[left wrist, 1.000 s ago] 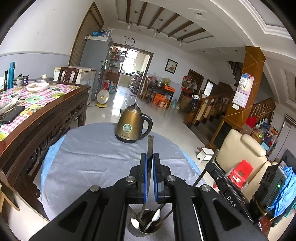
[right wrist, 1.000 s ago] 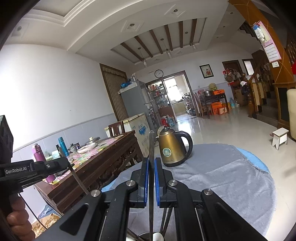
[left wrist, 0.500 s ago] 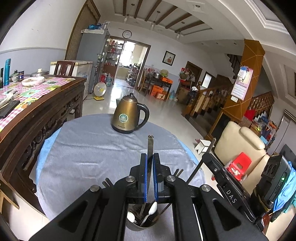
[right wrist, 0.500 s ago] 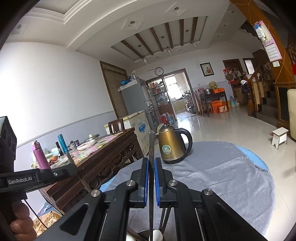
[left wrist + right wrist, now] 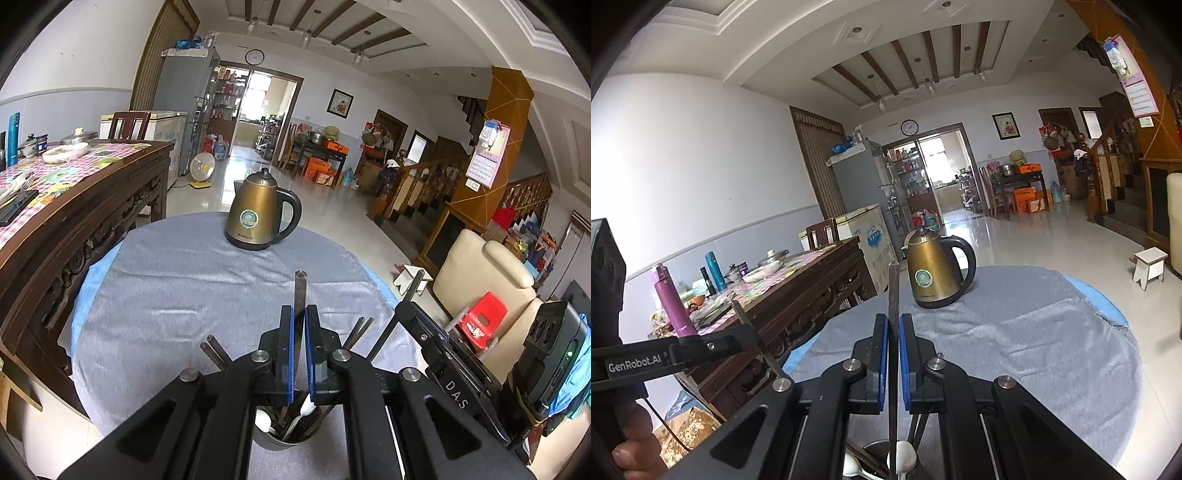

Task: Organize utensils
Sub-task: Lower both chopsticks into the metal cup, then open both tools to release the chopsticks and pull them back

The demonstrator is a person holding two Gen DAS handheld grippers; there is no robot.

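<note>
Left tool, at lower centre of the left wrist view, has its blue-padded fingers nearly closed, pinching a flat grey metal utensil handle that stands upright above the pads. Directly below the tool, at the bottom centre of the frame, sits a round metal utensil cup holding white spoons and dark chopsticks that fan out to either side. Cup rests on the grey cloth covering the round worktop, whose blue edge shows at the left.

Right tool, lower centre of the right wrist view, is likewise almost shut on a long thin metal utensil; the shaft runs vertically between the pads and down into the cup at the bottom edge, where white spoon bowls are visible. What kind of utensil each tool holds cannot be told, as the working ends are hidden.

Bronze electric kettle stands upright on the cloth at the far side of the worktop, well apart from the cup. Dark carved wooden table with a checked cover occupies the left of the frame. Cream armchair and a red stool appear at right
</note>
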